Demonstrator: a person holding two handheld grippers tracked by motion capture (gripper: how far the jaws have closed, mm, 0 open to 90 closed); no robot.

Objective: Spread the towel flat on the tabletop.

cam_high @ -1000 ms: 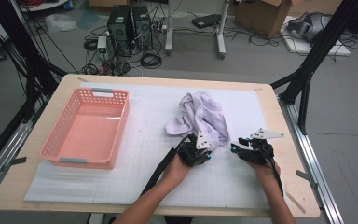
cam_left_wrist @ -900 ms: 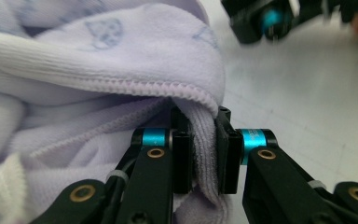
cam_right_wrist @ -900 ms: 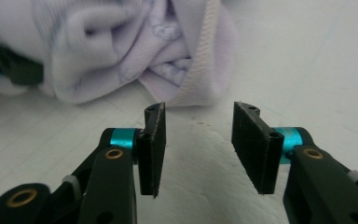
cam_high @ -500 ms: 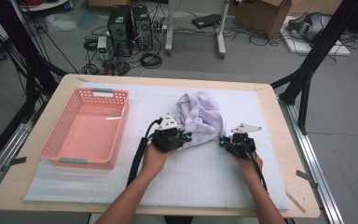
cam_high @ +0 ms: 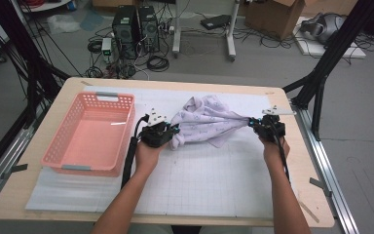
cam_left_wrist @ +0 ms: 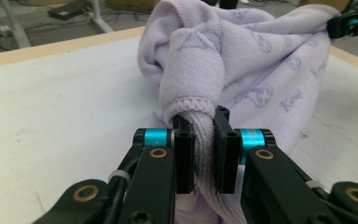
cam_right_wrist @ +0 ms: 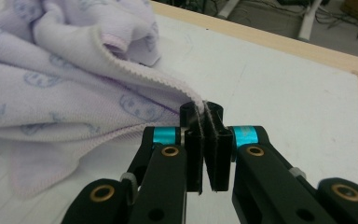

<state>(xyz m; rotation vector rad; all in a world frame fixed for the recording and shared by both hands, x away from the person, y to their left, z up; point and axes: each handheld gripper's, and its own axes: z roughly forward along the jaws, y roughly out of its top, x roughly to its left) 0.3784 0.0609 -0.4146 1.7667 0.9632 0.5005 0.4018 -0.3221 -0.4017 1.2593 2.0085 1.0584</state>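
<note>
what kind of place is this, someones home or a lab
Most likely a lab or workshop set up for recording, not a home: a black frame stands around the table, computer towers and loose cables sit on the floor, and a cardboard box lies behind.

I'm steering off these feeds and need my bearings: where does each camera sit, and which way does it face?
High view: above the person's side, looking forward and down at the table, basket and towel; both forearms enter from below.
Left gripper view: rides the left gripper, looking along its jaws, shut on a towel fold.
Right gripper view: rides the right gripper, jaws pinching the towel's edge.
Shared: all three show the towel; the left gripper view also catches the right gripper at top right.
</note>
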